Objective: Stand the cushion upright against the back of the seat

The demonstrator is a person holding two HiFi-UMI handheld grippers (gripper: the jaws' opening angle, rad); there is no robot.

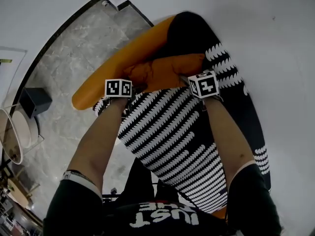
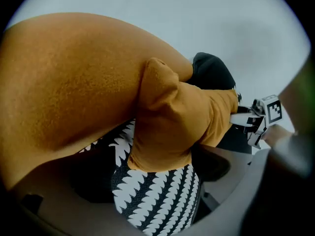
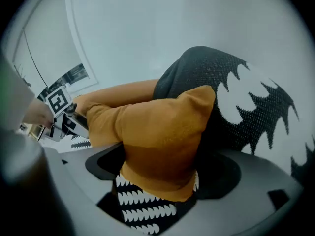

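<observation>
An orange cushion (image 1: 165, 73) stands on edge at the rear of the black-and-white patterned seat (image 1: 172, 136), leaning on the chair's orange back (image 1: 123, 58). My left gripper (image 1: 129, 82) is at the cushion's left end and my right gripper (image 1: 189, 77) at its right end. In the left gripper view the cushion (image 2: 177, 122) hangs over the wide gap of the left gripper (image 2: 162, 181), whose jaws stand apart from it. In the right gripper view the cushion (image 3: 157, 132) fills the gap of the right gripper (image 3: 157, 176), and its pads show no squeeze on the fabric.
The chair's dark patterned side (image 3: 246, 102) rises just right of the cushion. A grey marble floor (image 1: 74, 48) lies left of the chair, with a black box (image 1: 34, 101) and a round white stand (image 1: 15, 132) on it. A white wall curves behind.
</observation>
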